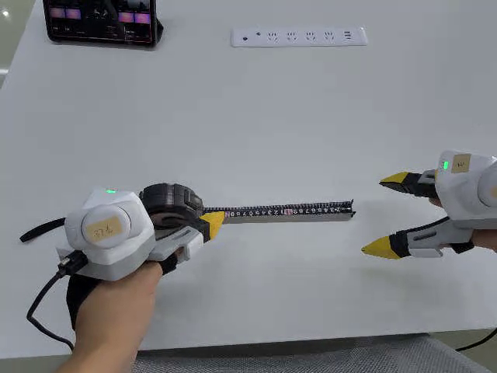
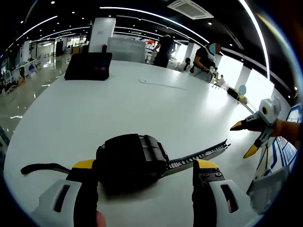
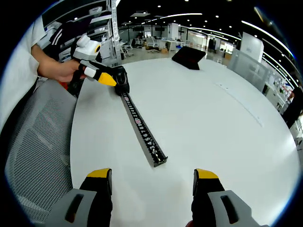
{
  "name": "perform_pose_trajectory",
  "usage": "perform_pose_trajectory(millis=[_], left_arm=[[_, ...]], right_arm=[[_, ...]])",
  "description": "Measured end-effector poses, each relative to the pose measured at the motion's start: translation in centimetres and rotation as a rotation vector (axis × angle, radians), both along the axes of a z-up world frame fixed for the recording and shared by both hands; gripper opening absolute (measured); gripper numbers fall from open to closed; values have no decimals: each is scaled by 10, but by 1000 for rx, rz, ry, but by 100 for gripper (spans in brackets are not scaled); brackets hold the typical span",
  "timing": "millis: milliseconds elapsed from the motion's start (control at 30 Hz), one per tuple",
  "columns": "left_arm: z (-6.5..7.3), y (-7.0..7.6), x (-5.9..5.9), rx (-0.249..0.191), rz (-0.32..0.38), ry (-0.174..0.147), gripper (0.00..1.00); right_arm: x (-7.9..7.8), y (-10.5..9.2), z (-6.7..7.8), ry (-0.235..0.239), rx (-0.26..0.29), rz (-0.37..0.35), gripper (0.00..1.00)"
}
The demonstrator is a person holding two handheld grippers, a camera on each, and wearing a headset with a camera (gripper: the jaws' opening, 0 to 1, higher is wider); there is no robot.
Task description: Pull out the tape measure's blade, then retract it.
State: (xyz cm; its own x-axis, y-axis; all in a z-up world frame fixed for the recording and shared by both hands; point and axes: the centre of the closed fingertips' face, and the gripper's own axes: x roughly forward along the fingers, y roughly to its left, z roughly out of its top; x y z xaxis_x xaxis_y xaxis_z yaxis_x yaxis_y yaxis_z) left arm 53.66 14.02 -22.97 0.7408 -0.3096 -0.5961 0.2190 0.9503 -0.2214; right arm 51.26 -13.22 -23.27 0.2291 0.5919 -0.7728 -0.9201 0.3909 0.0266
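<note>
Tape measure [image 1: 172, 203]: black case, lower left of the head view, resting on the white table [image 1: 233, 124]; lower middle of the left gripper view, between that gripper's jaws.
Blade [image 1: 287, 210]: drawn out of the case, lying flat along the table, running toward the right of the head view; numbers facing up; hooked end [image 1: 351, 207] free, touching nothing but the table.
Left gripper [image 1: 192, 211]: straddling the case, jaws spread wide; in the left gripper view, left-hand jaw against the case, right-hand jaw clear of it, with the blade passing through the gap; not clamped.
Right gripper [image 1: 387, 214]: right edge of the head view, jaws wide apart, holding nothing; aimed at the blade's end, near it yet apart; in the right gripper view, blade end just above the gap between the jaws.
Strap [image 1: 39, 229]: black loop trailing out behind the left gripper, far left.
Power strip [image 1: 299, 36]: white, upper middle of the head view, well apart from the tape.
Tablet [image 1: 102, 19]: dark, propped up at the upper left, screen lit.
</note>
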Motion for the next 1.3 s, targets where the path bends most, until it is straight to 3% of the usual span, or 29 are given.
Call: perform_pose_trajectory(millis=[367, 767, 1300], left_arm=[[-6, 10, 4, 31, 53, 17, 67], [-5, 14, 5, 2, 98, 33, 61], [-7, 14, 5, -7, 113, 48, 60]], right_arm=[[6, 5, -4, 9, -7, 32, 63], [10, 7, -6, 5, -13, 52, 61], [11, 14, -10, 4, -23, 98, 55]])
